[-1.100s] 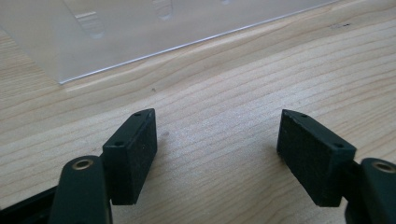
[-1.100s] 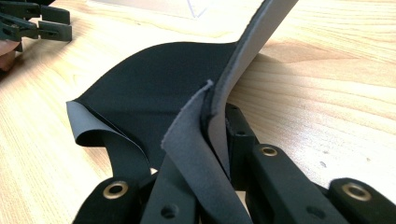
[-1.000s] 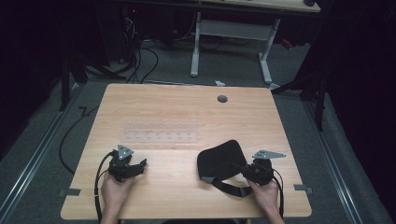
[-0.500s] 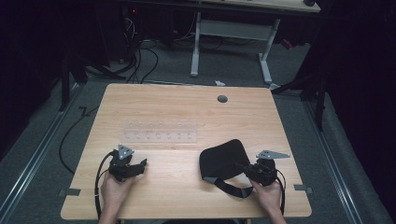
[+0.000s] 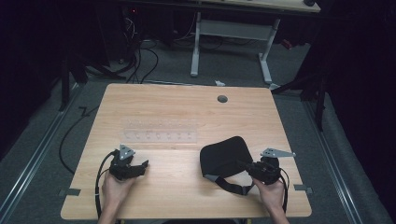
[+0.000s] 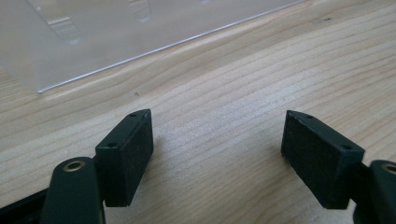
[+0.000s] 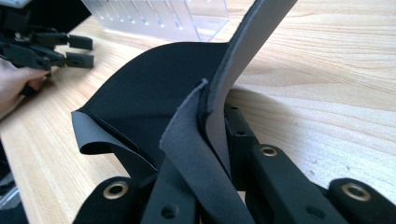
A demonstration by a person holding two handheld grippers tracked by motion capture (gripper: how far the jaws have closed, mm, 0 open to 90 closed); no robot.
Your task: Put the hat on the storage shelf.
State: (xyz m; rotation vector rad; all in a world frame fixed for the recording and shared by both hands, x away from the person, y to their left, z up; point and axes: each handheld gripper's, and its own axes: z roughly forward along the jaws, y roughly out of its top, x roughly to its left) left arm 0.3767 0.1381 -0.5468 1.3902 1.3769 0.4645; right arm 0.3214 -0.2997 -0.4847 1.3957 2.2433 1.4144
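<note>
A black soft fabric piece with a strap lies at the front right of the wooden table. My right gripper is shut on its near edge. In the right gripper view, the right gripper pinches the folded grey-backed fabric between its jaws. My left gripper rests on the table at the front left. Its jaws stand open on bare wood with nothing between them. A clear plastic rack lies flat in the table's middle, just beyond the left gripper.
The clear rack is close ahead of the left jaws and appears again as the rack behind the fabric. A grey grommet is at the table's far side. Another desk's white legs and cables stand on the floor beyond.
My right gripper has shifted slightly to the right, still holding the black fabric. The left gripper has stayed in place.
</note>
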